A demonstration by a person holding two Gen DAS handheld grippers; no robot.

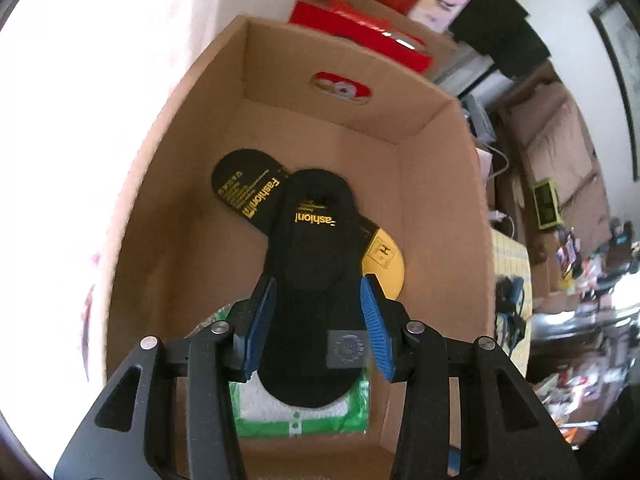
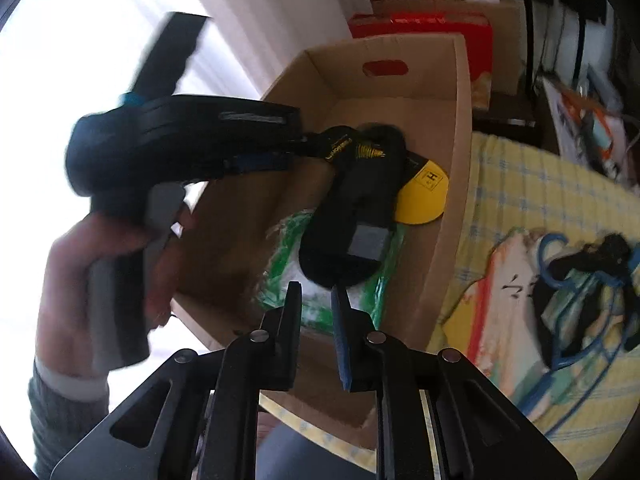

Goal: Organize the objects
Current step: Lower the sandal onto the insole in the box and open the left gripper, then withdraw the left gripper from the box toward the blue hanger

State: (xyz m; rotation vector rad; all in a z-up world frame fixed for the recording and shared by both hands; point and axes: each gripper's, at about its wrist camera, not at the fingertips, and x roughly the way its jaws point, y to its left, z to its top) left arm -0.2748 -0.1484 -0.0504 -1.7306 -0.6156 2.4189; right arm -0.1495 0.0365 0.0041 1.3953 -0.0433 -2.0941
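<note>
A black sock pack with yellow "Fashion" print and a grey patch sits between the blue pads of my left gripper, which is shut on its sides inside the cardboard box. Under it lies a second black pack with a yellow end, and a green-and-white packet. The right wrist view shows the left gripper reaching in from the left, held by a hand, with the sock pack over the packet. My right gripper hovers at the box's near edge, its jaws narrowly apart with nothing between them.
The box stands on a yellow checked cloth. Blue hangers with dark clothing lie on the cloth to the right. Red boxes are stacked behind the box, beside a bright curtain at left. Cluttered furniture fills the far right.
</note>
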